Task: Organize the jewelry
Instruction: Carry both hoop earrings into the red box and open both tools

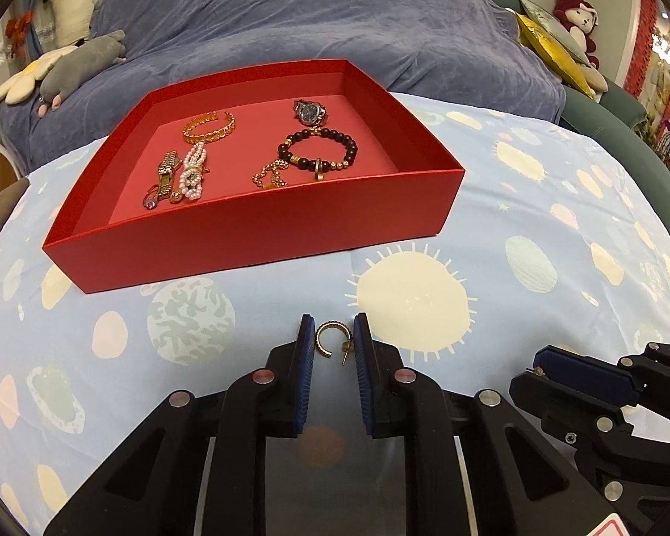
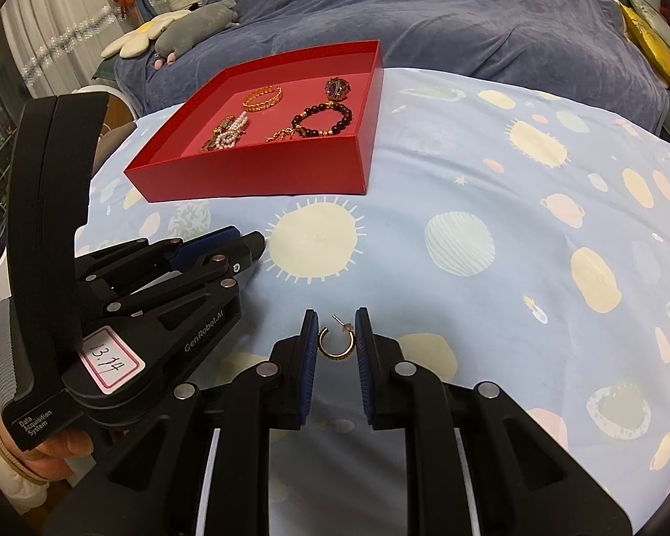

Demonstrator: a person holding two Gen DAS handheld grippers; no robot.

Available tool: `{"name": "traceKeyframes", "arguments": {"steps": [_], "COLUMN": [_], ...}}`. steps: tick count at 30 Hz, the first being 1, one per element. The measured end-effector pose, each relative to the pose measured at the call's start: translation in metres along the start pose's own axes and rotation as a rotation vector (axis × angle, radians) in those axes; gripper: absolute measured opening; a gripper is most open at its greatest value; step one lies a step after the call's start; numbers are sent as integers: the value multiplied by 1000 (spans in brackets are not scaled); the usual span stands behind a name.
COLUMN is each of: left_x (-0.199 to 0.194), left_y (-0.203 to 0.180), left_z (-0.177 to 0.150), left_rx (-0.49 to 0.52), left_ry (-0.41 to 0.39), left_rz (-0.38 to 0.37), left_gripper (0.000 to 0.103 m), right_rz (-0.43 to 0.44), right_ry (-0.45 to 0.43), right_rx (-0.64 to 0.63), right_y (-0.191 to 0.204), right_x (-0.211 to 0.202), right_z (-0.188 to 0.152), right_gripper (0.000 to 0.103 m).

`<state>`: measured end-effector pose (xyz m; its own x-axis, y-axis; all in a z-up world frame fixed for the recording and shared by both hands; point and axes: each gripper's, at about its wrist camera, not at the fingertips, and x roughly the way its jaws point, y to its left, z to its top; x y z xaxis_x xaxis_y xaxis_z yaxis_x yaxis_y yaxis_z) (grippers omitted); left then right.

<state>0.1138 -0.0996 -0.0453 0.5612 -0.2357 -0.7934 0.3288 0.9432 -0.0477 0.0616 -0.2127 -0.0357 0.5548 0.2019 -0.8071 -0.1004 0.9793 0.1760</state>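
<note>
A gold hoop earring (image 1: 330, 341) sits between the fingers of my left gripper (image 1: 332, 341), which touch its sides. A second gold hoop earring (image 2: 336, 343) sits the same way in my right gripper (image 2: 335, 341). The left gripper also shows in the right wrist view (image 2: 241, 245); the right gripper shows in the left wrist view (image 1: 545, 366). Both are low over the tablecloth. A red tray (image 1: 254, 232) ahead holds a gold bangle (image 1: 208, 127), a watch (image 1: 310, 111), a dark bead bracelet (image 1: 319, 147), a pearl piece (image 1: 192, 174) and gold chains (image 1: 270, 174).
The table has a light blue cloth with planet prints (image 1: 536, 223). Behind it is a sofa under a blue-grey cover (image 1: 312, 13) with plush toys (image 1: 67, 67) and cushions (image 1: 554, 40). The tray also shows in the right wrist view (image 2: 254, 178).
</note>
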Motion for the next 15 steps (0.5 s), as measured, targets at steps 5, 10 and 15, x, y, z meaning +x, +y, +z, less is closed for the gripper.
{"name": "traceKeyframes", "arguments": {"steps": [5,10,15], "left_x": [-11,-33,-50], "left_y": [8,29,59], "left_z": [0,3,4], "left_rx": [-20,-66,-137], "left_ry": [-12,-41,-59], "left_rz": [-13,-23,-8], "left_gripper": [15,15,15], "right_rz": [5,14,19], "right_ry": [-10,-28,-38], "right_rx": [1,1,-2], "right_y": [3,9,16], "right_x": [-2,-7,-10], "right_z": [4,12,17], "right_gripper": [16,16,16]}}
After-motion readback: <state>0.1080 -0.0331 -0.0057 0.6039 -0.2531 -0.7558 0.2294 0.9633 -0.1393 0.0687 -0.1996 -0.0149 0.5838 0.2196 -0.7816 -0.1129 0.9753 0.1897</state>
